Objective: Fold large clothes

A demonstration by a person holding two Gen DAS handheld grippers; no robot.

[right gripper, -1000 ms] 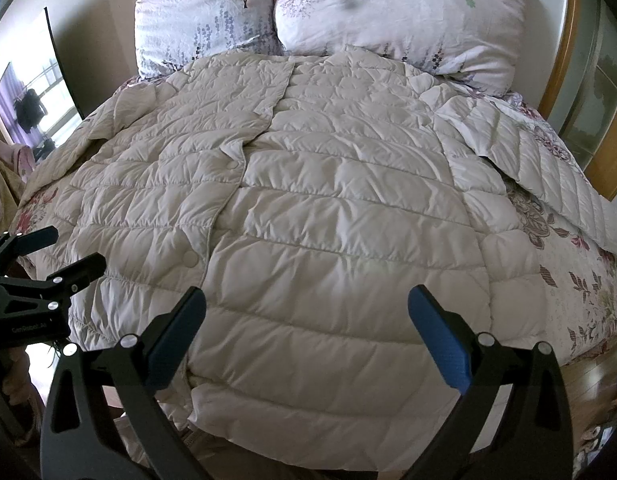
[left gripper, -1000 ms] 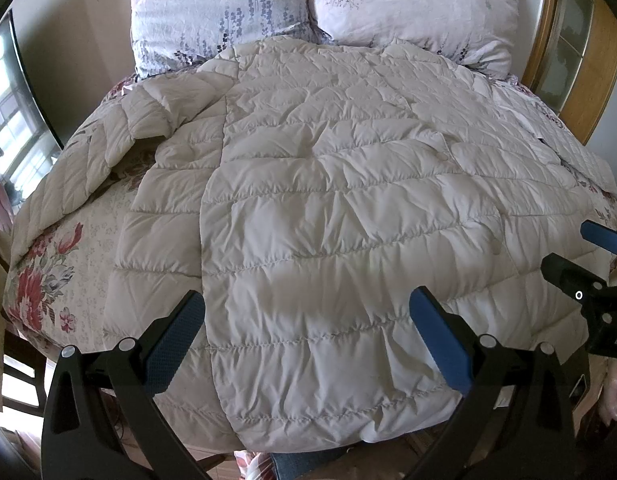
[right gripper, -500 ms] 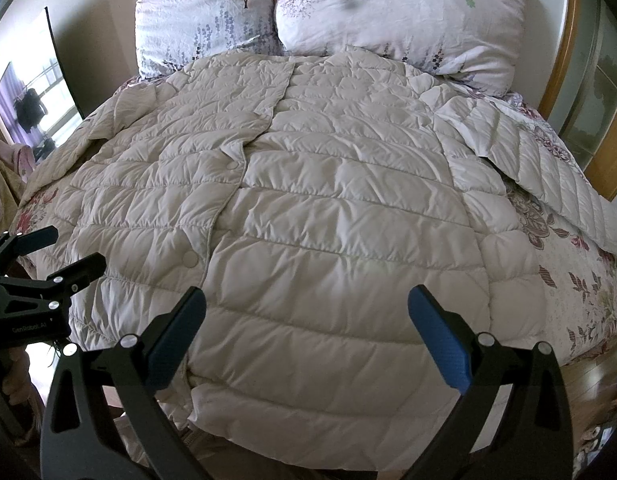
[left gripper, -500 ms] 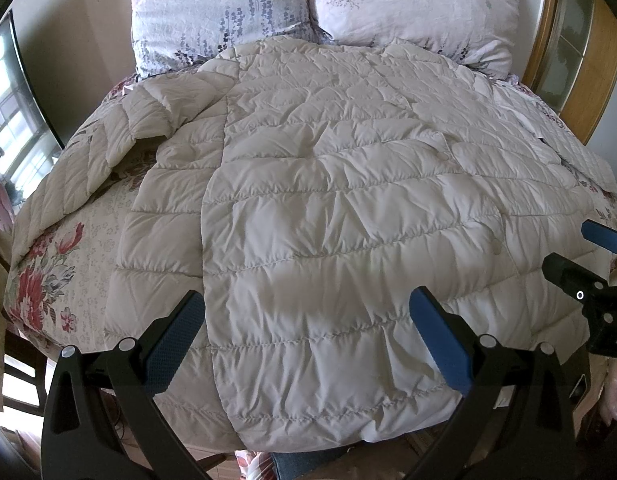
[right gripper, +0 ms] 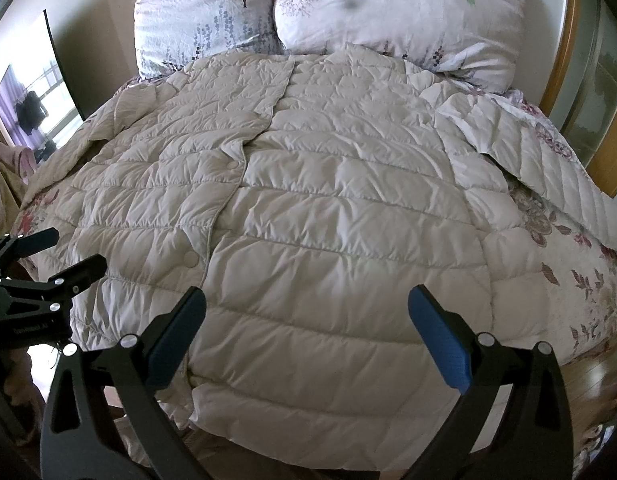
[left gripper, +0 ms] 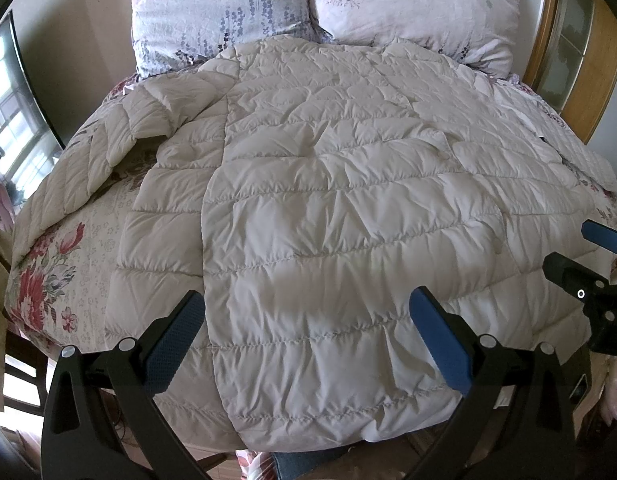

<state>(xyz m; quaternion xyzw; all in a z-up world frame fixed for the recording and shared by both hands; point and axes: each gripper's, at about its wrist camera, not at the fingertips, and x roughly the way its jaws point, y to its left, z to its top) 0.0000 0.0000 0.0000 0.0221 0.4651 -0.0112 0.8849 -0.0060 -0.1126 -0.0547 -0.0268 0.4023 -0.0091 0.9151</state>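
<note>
A large cream quilted down coat (left gripper: 328, 208) (right gripper: 328, 216) lies spread flat, front up, across the bed, collar toward the pillows and hem hanging over the near edge. One sleeve (left gripper: 108, 152) stretches out left, the other sleeve (right gripper: 540, 160) right. My left gripper (left gripper: 308, 336) hovers open above the hem on the coat's left half, holding nothing. Over the right half of the hem, my right gripper (right gripper: 308, 332) is open and empty too. Each gripper shows at the edge of the other's view.
Two floral pillows (left gripper: 228, 8) (right gripper: 396, 12) lean at the head of the bed. A floral bedsheet (left gripper: 48, 272) (right gripper: 580, 264) shows beside the coat. A wooden wardrobe (left gripper: 580, 40) stands right; a dark screen (right gripper: 40, 92) stands left.
</note>
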